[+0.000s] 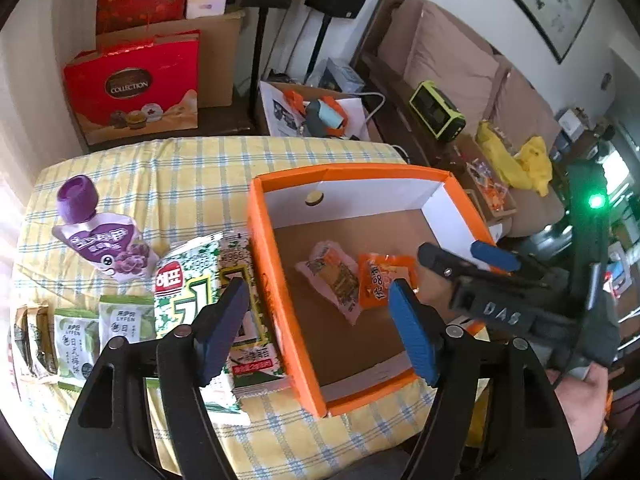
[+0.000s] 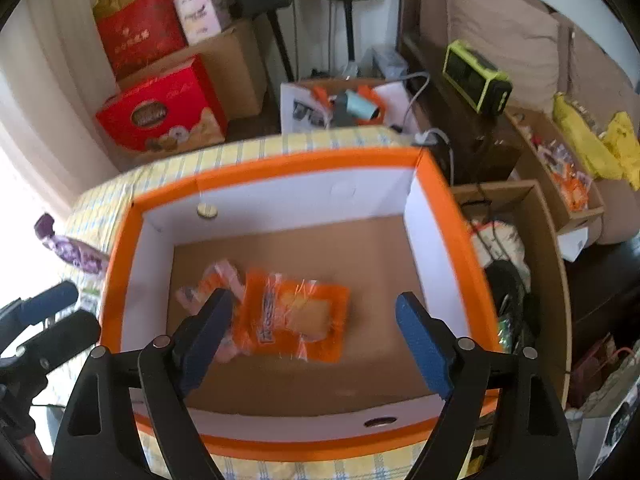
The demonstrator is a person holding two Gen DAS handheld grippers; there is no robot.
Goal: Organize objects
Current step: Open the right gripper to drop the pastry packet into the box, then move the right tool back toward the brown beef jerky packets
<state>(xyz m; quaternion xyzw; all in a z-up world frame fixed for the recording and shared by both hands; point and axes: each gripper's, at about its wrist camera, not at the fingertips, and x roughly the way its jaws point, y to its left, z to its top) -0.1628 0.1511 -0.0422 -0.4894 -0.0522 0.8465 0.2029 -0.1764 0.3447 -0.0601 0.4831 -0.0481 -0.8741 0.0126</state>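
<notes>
Two snack packets, orange (image 2: 298,320) and pink (image 1: 334,276), lie touching on the floor of the orange box (image 2: 280,168) on your counter (image 1: 160,164). Your right claw (image 2: 316,340) hangs wide and empty above them; your left claw (image 1: 320,328) spreads wide across the box wall, noodle pack (image 1: 212,292) beneath its left finger.

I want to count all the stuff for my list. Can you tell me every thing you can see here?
orange box: 1, orange outside, white inside, on the table
snack packets: 2, orange and pinkish, inside the box
seaweed pack: 1, green and white, left of the box
purple pouch: 1, purple cap, table's left
green sachets: 2, near left edge
checked cloth: 1, yellow and blue, over the table
red gift box: 1, on floor behind
left tongs: open, empty
right tongs: open, above the box
</notes>
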